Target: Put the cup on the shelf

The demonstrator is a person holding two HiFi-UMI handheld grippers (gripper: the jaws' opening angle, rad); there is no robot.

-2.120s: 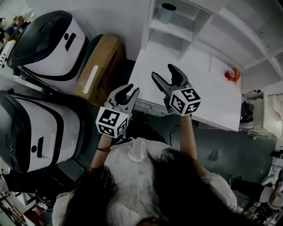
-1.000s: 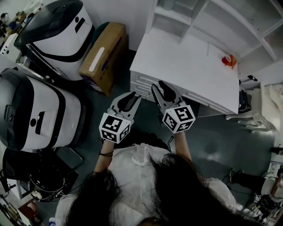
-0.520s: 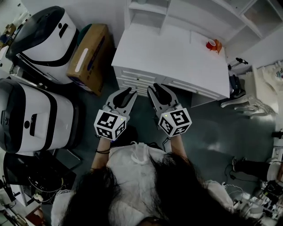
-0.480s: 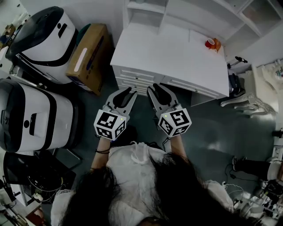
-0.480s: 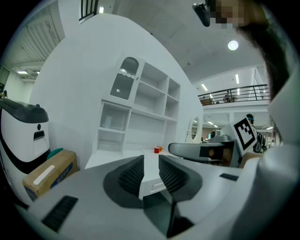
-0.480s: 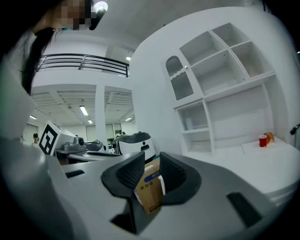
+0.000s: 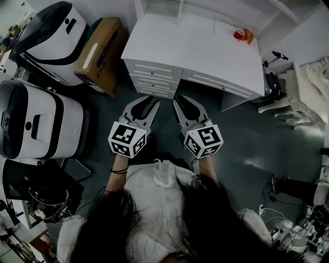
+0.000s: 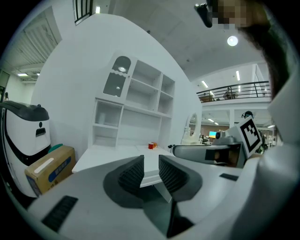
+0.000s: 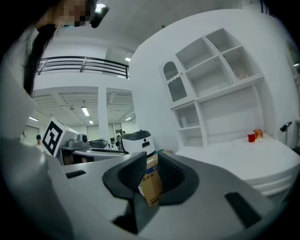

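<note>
White tabletop (image 7: 205,49) fills the top of the head view. The red cup (image 7: 239,34) stands at its far right corner, just beside an orange thing (image 7: 248,35), and the shelf (image 7: 154,5) is mostly cut off by the upper edge. The left hand-held gripper (image 7: 148,104) and the right hand-held gripper (image 7: 183,104) hang over the floor (image 7: 241,133), well apart from the cup.

Left gripper view: jaws parted by a slit, nothing between them.

Right gripper view: jaws have just been closing to a similar slit, also empty. Reaching the cup this narrow, I reckon, would knock it over. What the shelf compartments hold is too small to tell.
</note>
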